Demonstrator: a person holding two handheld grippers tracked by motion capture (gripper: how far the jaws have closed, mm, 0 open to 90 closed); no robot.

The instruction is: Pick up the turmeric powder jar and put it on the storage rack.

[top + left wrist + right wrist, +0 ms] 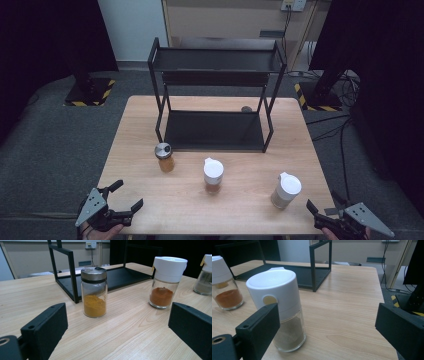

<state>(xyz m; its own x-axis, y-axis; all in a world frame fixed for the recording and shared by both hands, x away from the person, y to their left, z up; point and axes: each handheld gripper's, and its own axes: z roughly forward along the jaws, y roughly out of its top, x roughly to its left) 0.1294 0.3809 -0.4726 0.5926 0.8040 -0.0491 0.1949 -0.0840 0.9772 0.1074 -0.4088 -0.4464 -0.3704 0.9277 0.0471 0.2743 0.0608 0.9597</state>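
Observation:
Three spice jars stand in a row on the wooden table (250, 170). A metal-lidded jar of yellow powder (164, 157) (94, 292) is at the left. A white-capped jar of orange powder (213, 175) (166, 282) (224, 283) is in the middle. A white-capped jar of grey-brown powder (286, 190) (280, 310) (204, 275) is at the right. My left gripper (128, 196) (117, 330) stands open at the front left corner, facing the yellow jar with nothing between its jaws. At the front right corner my right gripper (324, 201) (327, 332) is open, just behind the grey-brown jar.
A black two-tier metal rack (215, 97) (72, 272) (315, 267) stands at the back middle of the table, both shelves bare. A small dark round thing (246, 108) lies beside its rear right leg. Cables (345, 145) run over the grey floor at the right.

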